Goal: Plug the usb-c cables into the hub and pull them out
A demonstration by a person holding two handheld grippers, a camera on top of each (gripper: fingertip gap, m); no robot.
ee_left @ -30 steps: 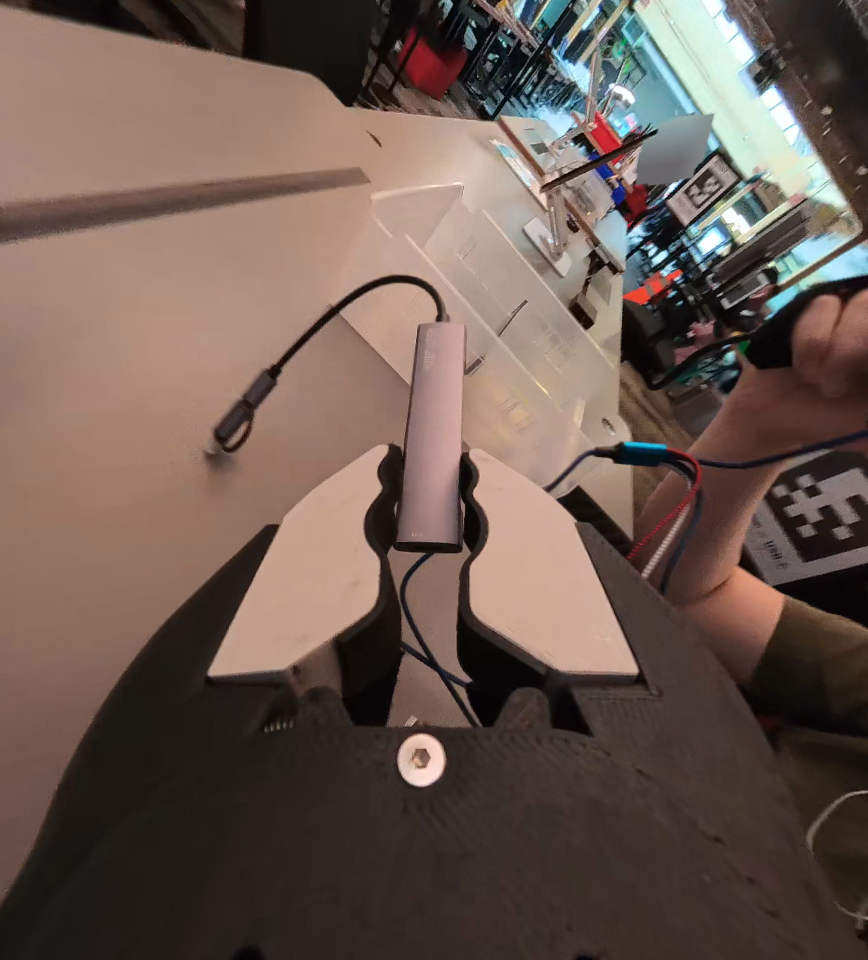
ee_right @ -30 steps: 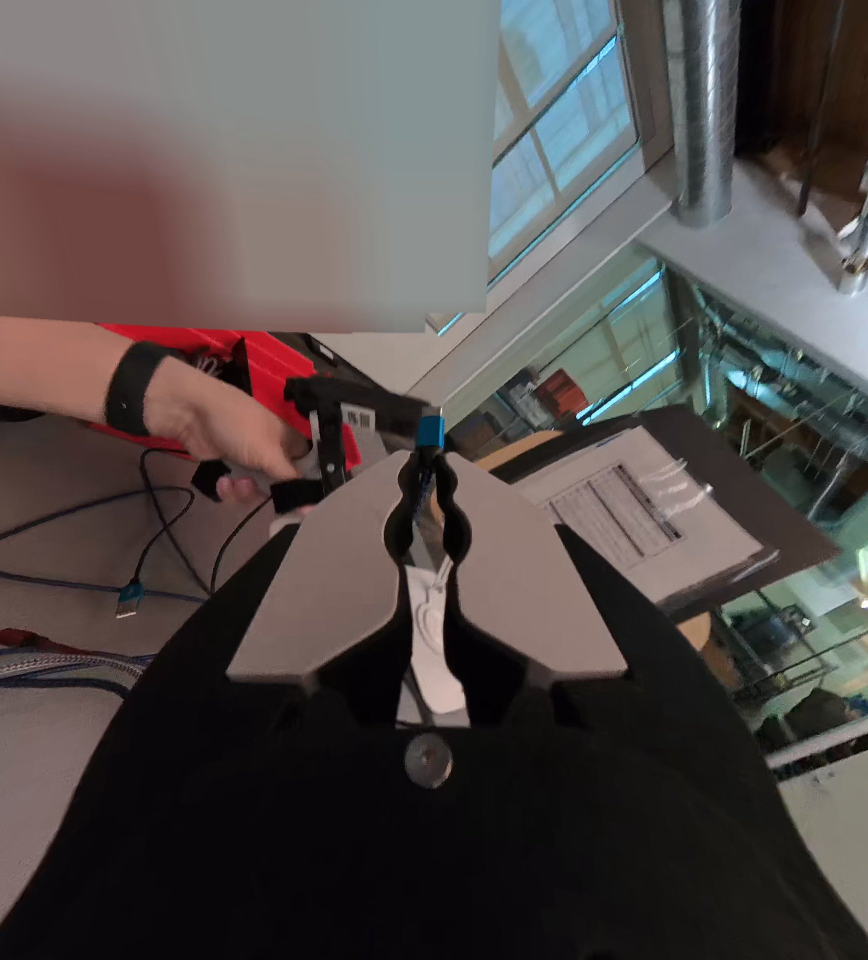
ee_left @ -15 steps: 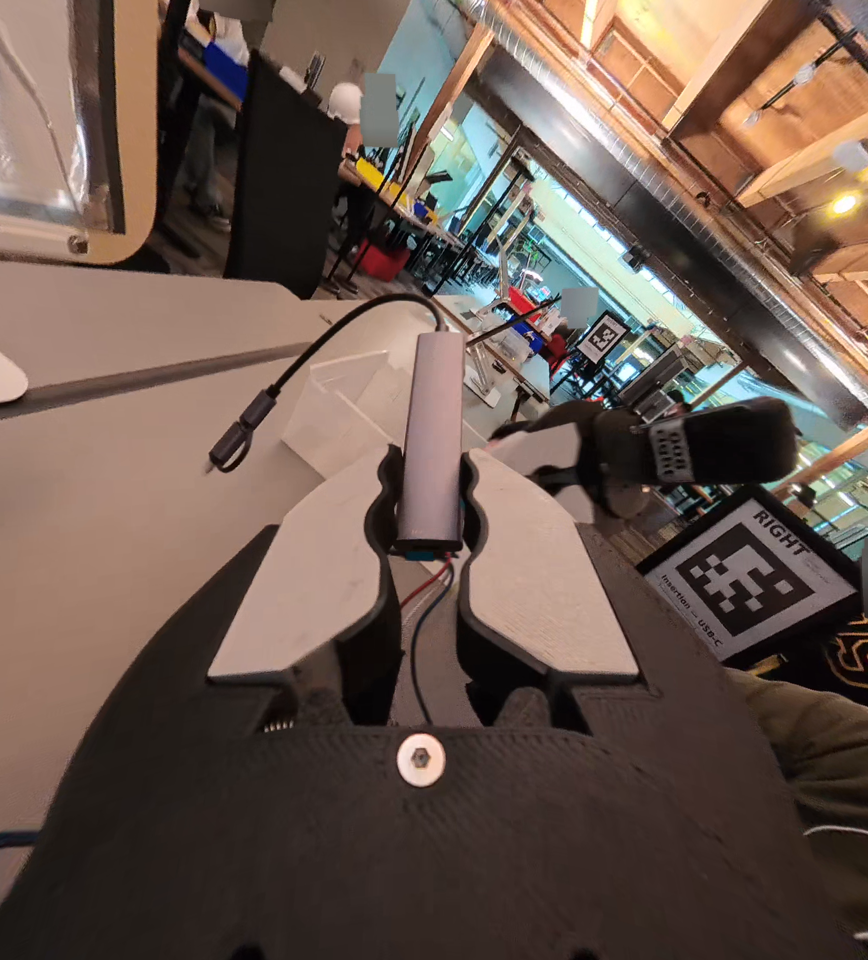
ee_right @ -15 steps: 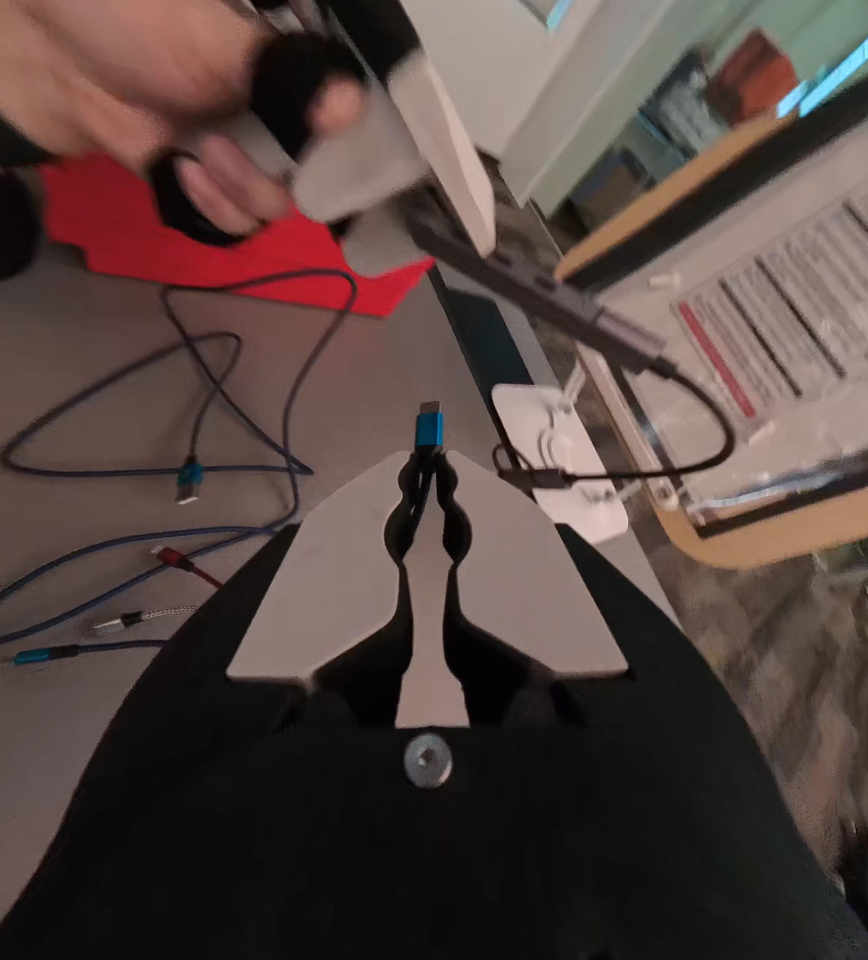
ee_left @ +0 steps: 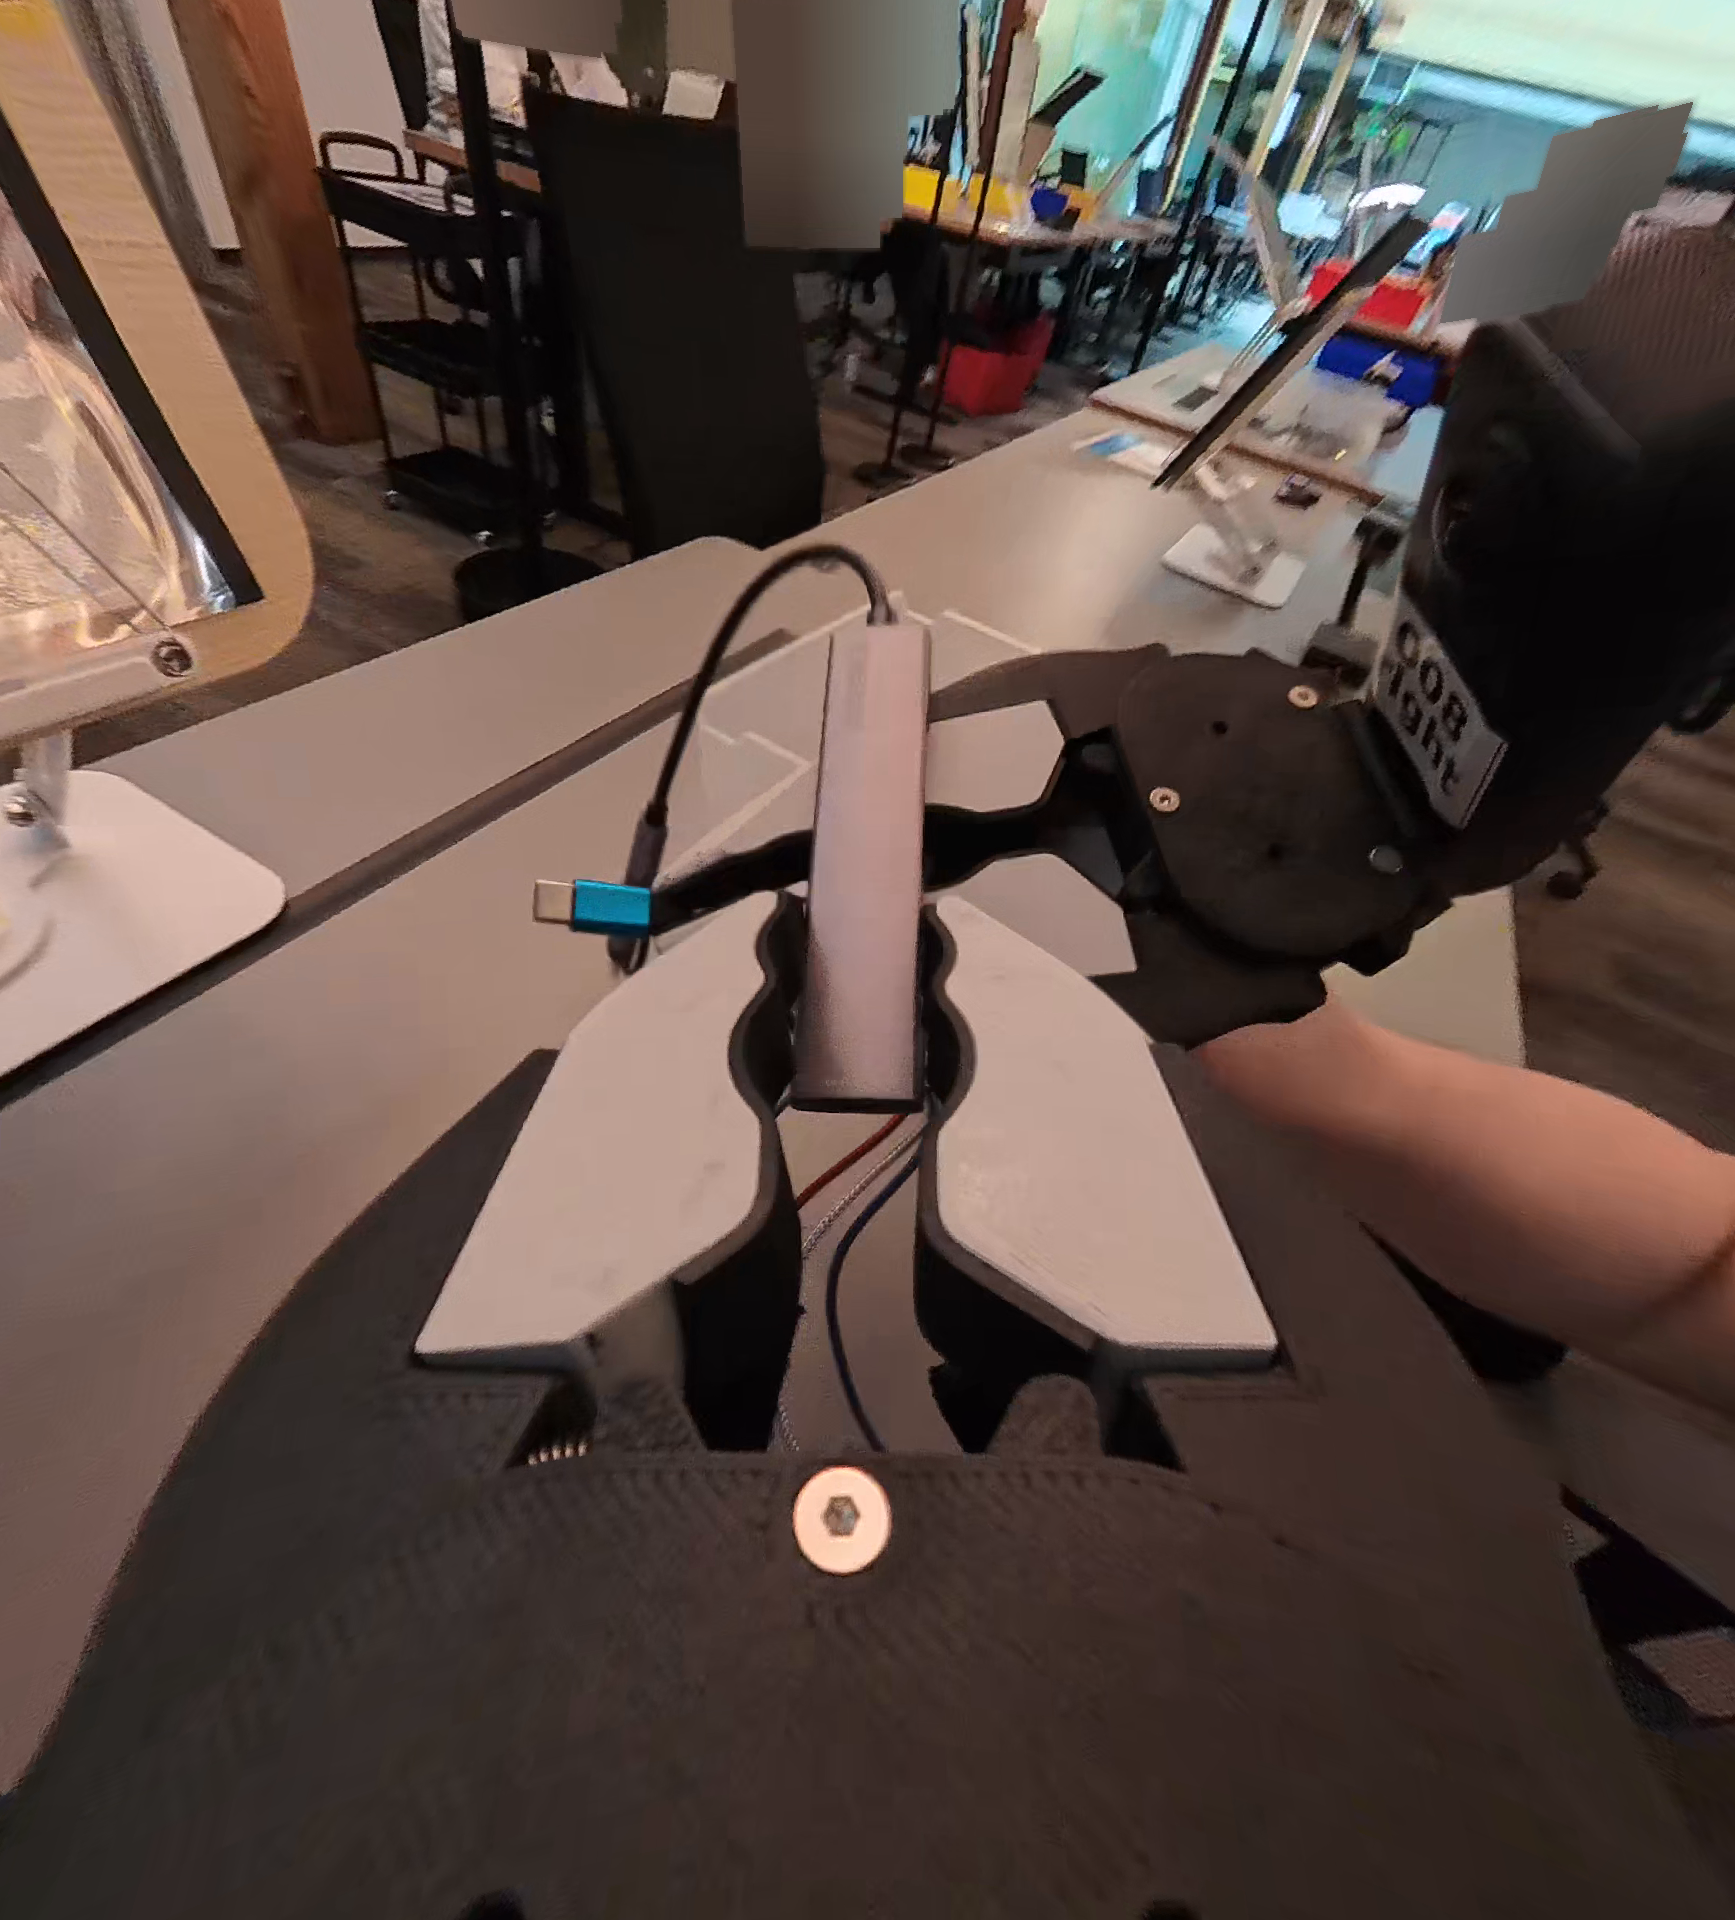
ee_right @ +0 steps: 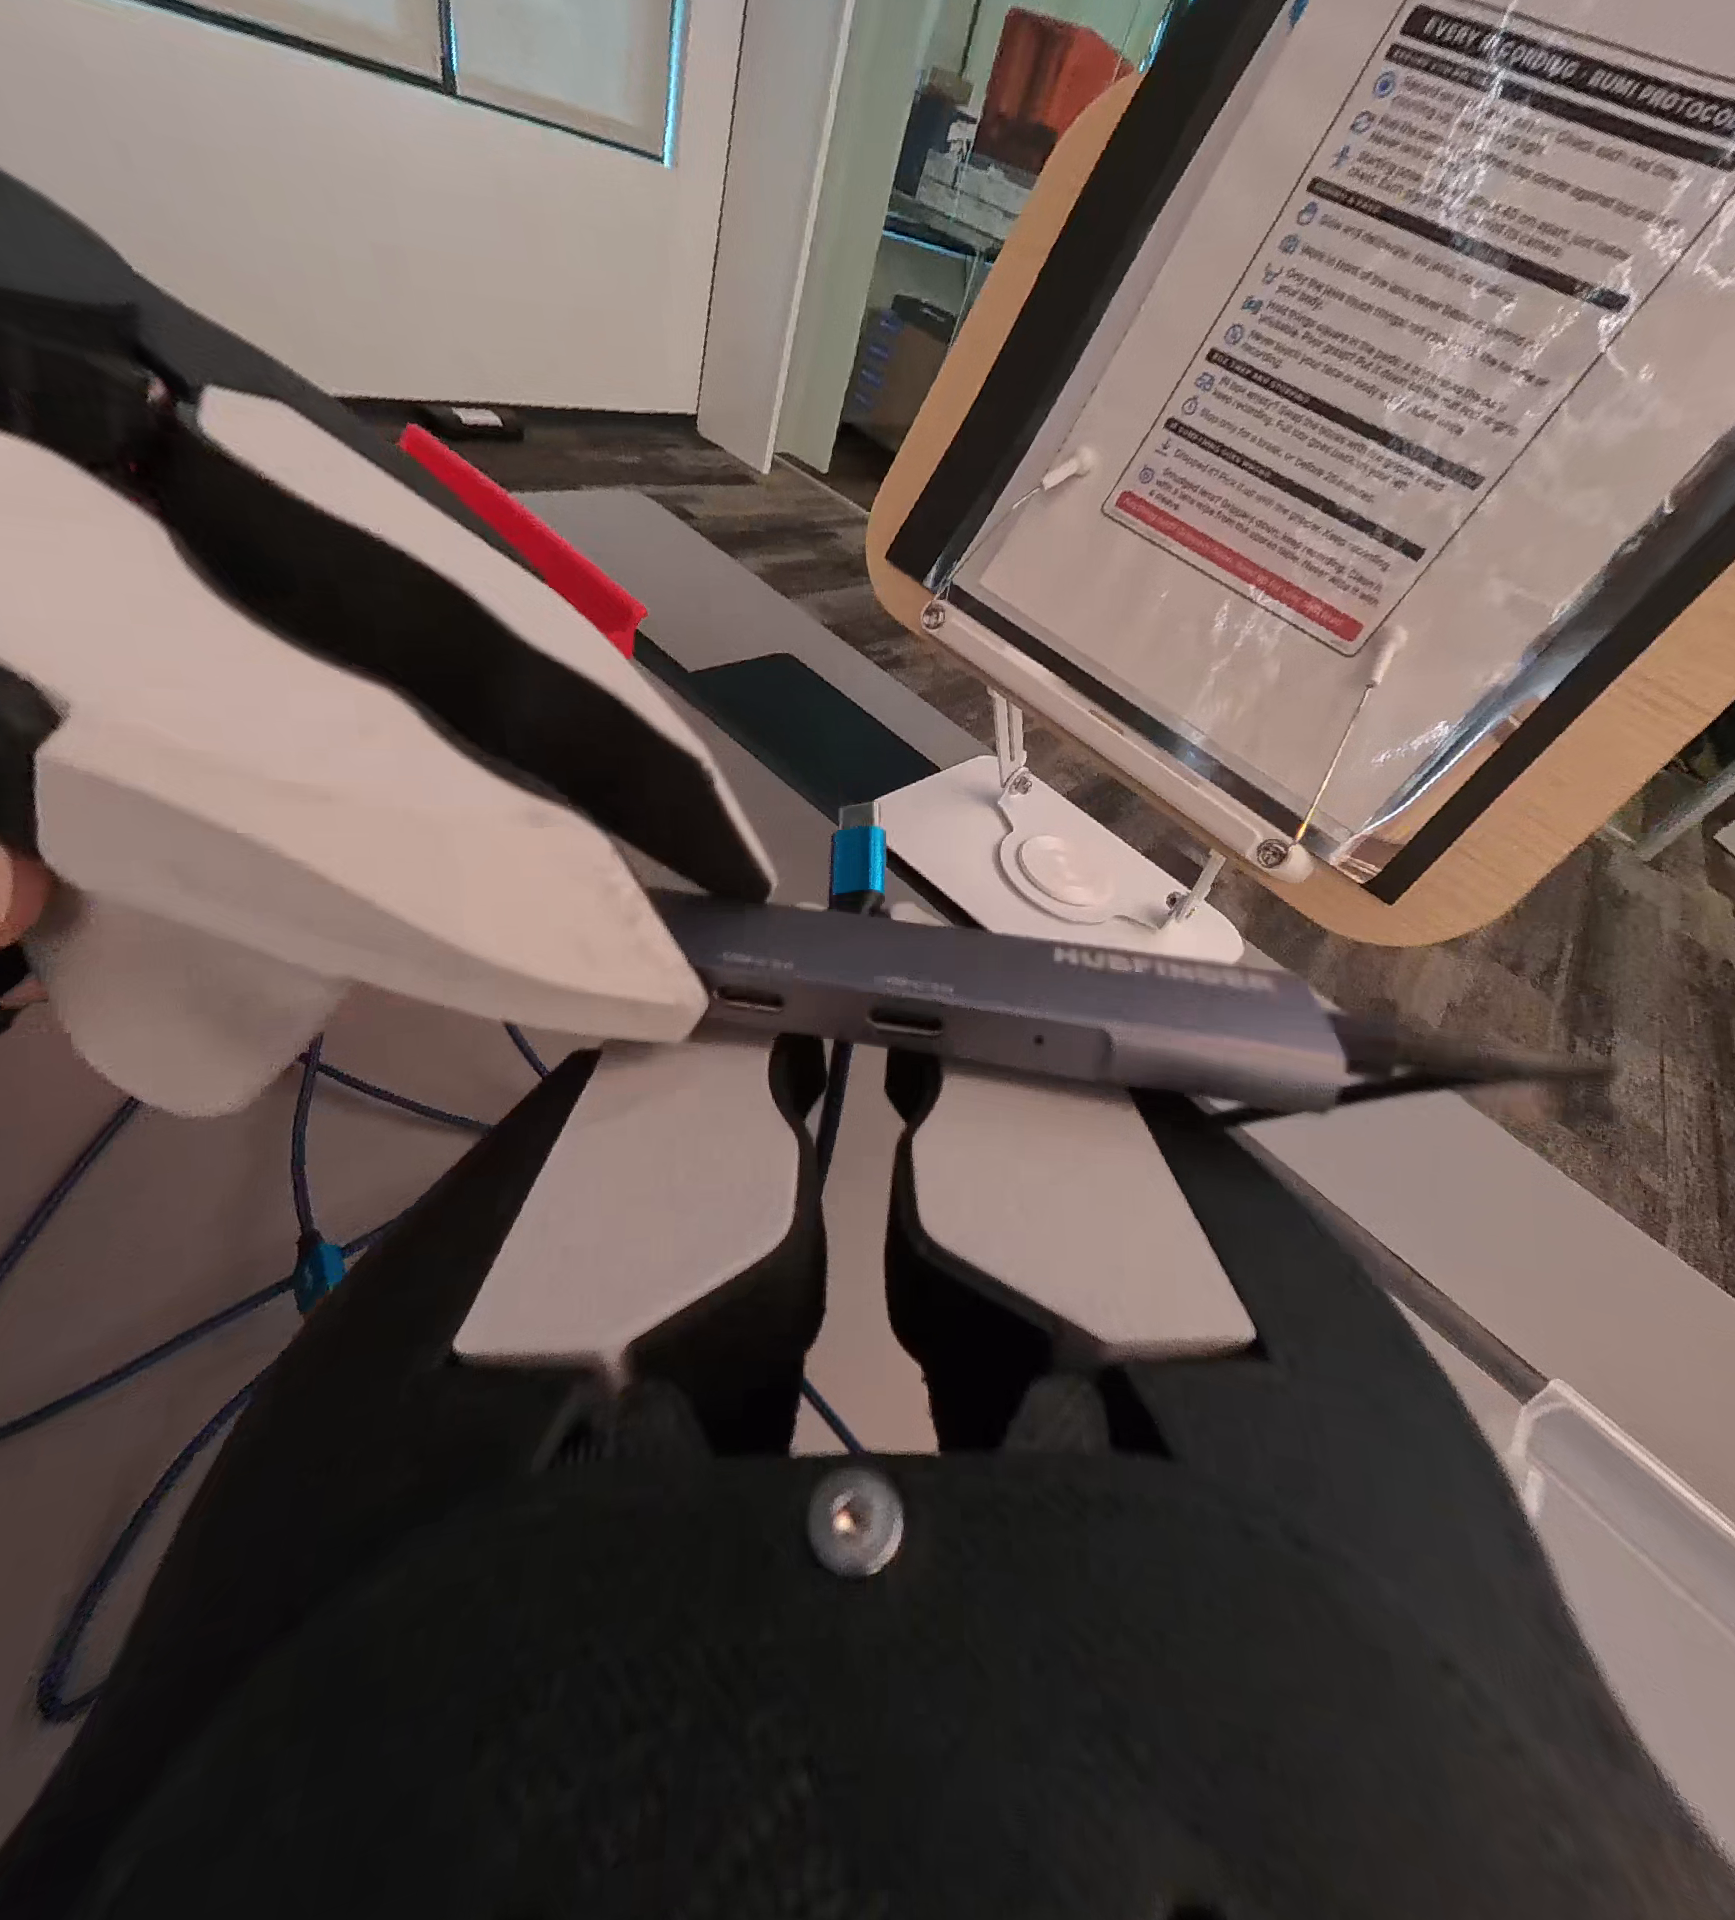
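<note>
My left gripper (ee_left: 858, 914) is shut on the near end of the grey hub (ee_left: 868, 810) and holds it above the grey table (ee_left: 219, 1143). The hub's short black lead (ee_left: 728, 665) loops off its far end. My right gripper (ee_right: 852, 1060) is shut on a blue cable just behind its blue USB-C plug (ee_right: 858, 857). In the right wrist view the hub (ee_right: 998, 997) lies across the fingertips with two ports (ee_right: 749, 1003) facing me, and the plug sticks up beyond it, in no port. In the left wrist view the plug (ee_left: 598, 904) pokes out left of the hub.
A sign board (ee_right: 1362, 416) on a white stand base (ee_right: 1050, 862) stands close beyond the hub; the base also shows in the left wrist view (ee_left: 63, 914). Loose blue cables (ee_right: 312, 1268) lie on the table at the left. A red object (ee_right: 530, 540) lies farther back. A clear holder (ee_right: 1673, 1558) sits at the right. Spacing between my two grippers at the tips: around 5 centimetres.
The two grippers have come together. The right one has swung the blue plug up to the hub and past its edge. The left one has raised and turned the hub.
</note>
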